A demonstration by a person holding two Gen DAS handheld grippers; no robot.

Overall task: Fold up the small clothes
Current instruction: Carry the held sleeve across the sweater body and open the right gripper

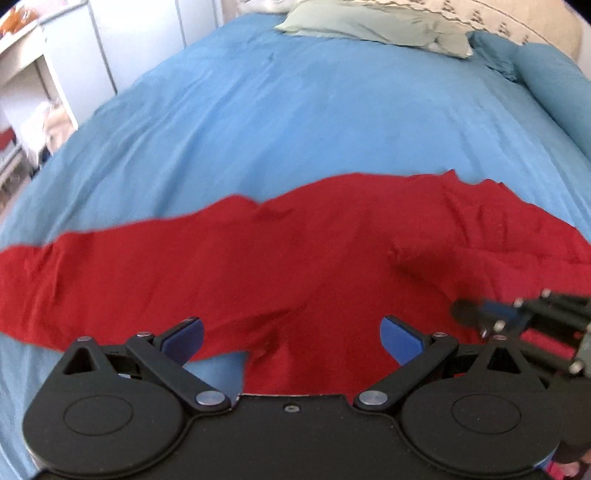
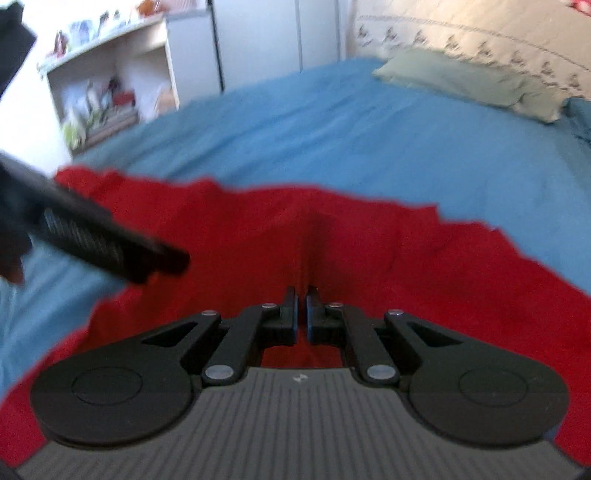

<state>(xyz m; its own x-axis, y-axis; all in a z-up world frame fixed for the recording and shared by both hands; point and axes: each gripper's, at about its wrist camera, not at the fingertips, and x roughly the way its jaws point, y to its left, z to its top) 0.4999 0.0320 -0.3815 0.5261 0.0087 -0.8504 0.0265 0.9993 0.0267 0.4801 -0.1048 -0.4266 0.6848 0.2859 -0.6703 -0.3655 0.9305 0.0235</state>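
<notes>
- Two grippers are hovering over a red garment [image 1: 280, 266] that is lying spread across the blue bedspread [image 1: 295, 110].
- Left gripper [image 1: 291, 338] is holding its blue-padded fingers [image 1: 186, 338] wide apart above the cloth's near edge.
- Right gripper [image 2: 302, 302] is pinching a raised ridge of the red garment, jaws nearly together.
- Green pillow [image 1: 373, 26] is sitting at the bed's far end.

The red garment [image 1: 295, 258] runs off both side edges of the left wrist view, and its near part is hidden behind the left gripper [image 1: 291, 338]. The right gripper [image 1: 517, 321] there is blurred and cut by the edge. Whether the right gripper's fingers [image 2: 291, 310] pinch cloth cannot be told. Shelf items [image 2: 99, 107] are too blurred to identify.
</notes>
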